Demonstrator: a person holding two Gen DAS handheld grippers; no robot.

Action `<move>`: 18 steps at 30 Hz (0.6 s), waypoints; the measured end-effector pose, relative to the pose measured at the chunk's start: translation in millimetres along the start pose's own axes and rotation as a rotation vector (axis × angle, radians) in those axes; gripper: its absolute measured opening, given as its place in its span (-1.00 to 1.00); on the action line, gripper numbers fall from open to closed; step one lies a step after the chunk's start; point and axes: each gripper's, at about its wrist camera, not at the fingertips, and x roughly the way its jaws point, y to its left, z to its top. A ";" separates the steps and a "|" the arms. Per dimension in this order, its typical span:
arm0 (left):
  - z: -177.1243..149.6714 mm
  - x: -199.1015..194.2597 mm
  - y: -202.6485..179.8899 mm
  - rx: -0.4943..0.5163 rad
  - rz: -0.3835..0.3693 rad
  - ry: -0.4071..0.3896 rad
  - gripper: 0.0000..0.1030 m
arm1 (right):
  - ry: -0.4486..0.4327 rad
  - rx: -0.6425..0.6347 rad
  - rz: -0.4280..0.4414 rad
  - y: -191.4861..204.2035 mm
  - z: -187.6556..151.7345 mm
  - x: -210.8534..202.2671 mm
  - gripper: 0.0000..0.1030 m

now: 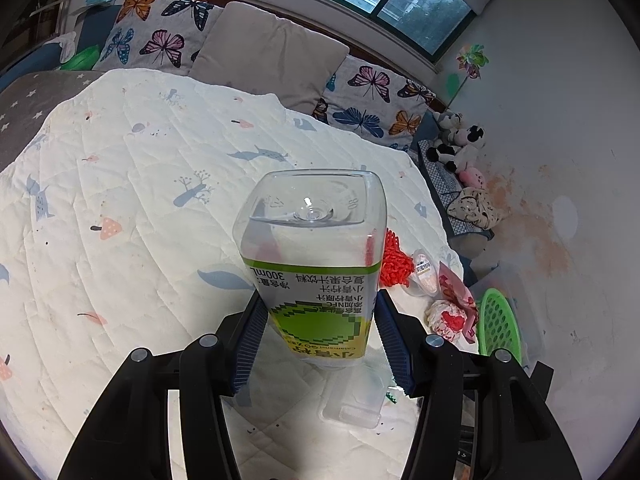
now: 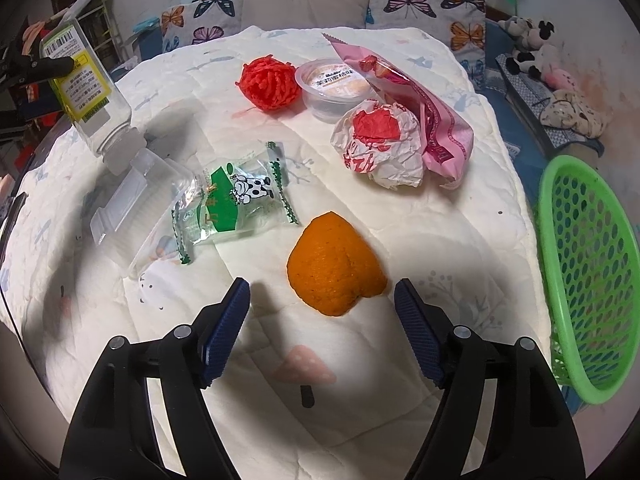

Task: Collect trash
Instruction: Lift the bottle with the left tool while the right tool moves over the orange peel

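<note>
Right tool [image 2: 322,300]: blue ribbed pads spread wide, nothing between them, hanging just short of the orange peel [image 2: 335,265].
Left tool [image 1: 320,344]: pinching the bottle [image 1: 316,256] by its labelled sides, base tipped up, neck down over the clear tray [image 2: 132,204].
Bottle: clear square plastic with a green and yellow label.
Bed quilt [image 2: 400,216]: white, stitched, printed with mushrooms and trees; it carries all the trash.
Peel: dimpled, domed, with open quilt on both sides.
Left of peel: crinkly green snack wrapper [image 2: 236,204] overlapping the tray.
Far side: red mesh ball [image 2: 270,84], lidded cup [image 2: 334,88], crumpled paper [image 2: 380,144], pink bag [image 2: 436,120], crowded together.
Right edge: green perforated basket [image 2: 592,256] beside the bed, tilted.
</note>
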 end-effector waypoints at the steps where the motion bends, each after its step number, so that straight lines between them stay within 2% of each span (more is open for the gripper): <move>1: 0.0 0.4 -0.1 -0.002 -0.001 0.001 0.03 | 0.000 0.002 0.001 0.5 0.1 0.4 0.47; 18: -3.0 3.9 3.3 -0.006 -0.012 0.009 0.03 | 0.008 -0.002 -0.006 3.4 -0.6 3.6 0.53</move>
